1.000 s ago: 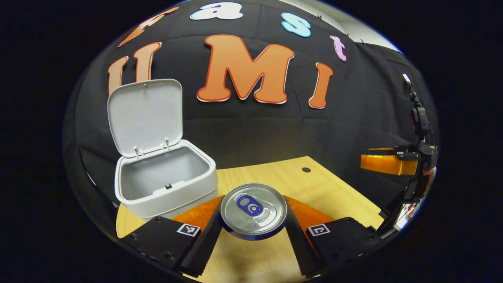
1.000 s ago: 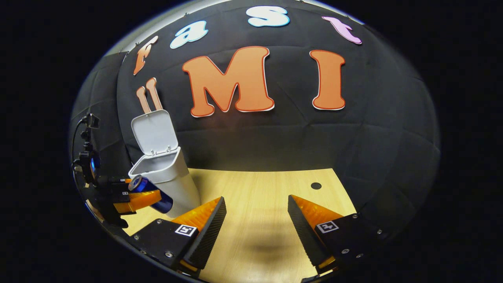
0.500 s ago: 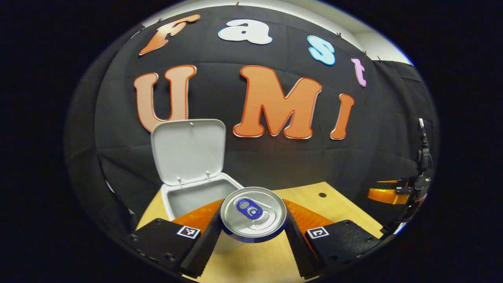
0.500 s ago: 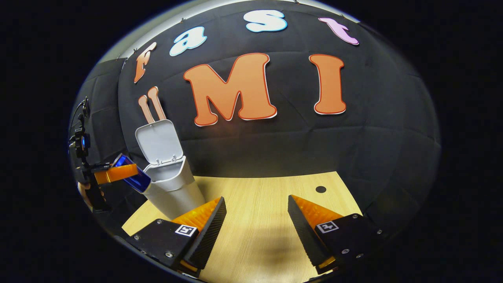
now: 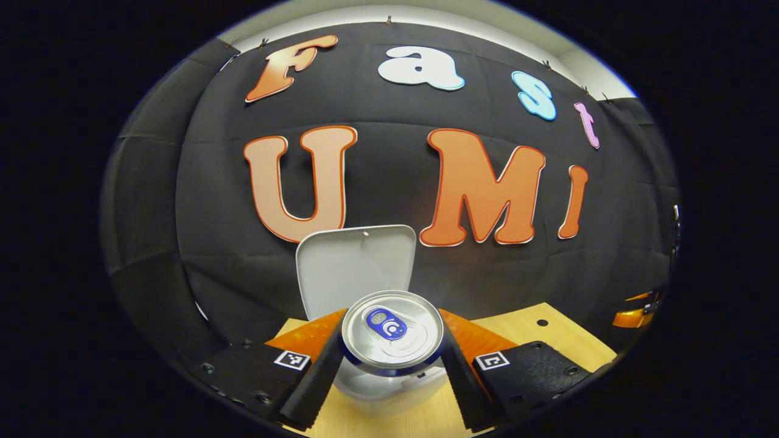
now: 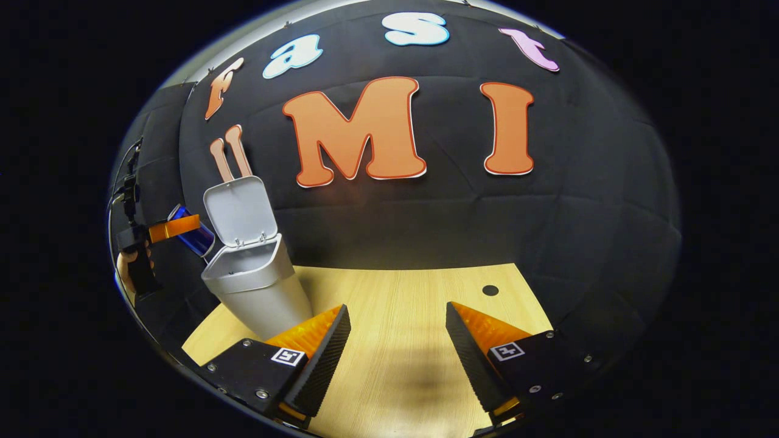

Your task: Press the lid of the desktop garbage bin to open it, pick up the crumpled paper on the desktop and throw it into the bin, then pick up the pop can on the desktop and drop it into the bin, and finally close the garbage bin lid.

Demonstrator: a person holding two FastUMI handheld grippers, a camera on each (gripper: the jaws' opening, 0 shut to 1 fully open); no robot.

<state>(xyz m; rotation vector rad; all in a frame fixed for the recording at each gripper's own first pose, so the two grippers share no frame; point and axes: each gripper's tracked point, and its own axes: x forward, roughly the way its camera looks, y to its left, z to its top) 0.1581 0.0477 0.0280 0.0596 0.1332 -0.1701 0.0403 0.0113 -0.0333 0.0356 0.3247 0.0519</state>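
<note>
While gripped, pop can (image 5: 392, 331) above bin (image 5: 377, 389).

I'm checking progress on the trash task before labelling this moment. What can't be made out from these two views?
- Inside of the bin: in the left gripper view the pop can covers the opening; in the right gripper view the rim hides it, so the crumpled paper can't be confirmed.
- Can's lower end: right gripper view, behind the lid.
- Left claw: small, at the right gripper view's edge.

Black cloth wall (image 6: 426, 225) hangs in panels behind a light wooden surface (image 6: 401, 292) with a small dark round hole (image 6: 490, 290); a pale strip (image 5: 426, 13) runs above the cloth.
</note>
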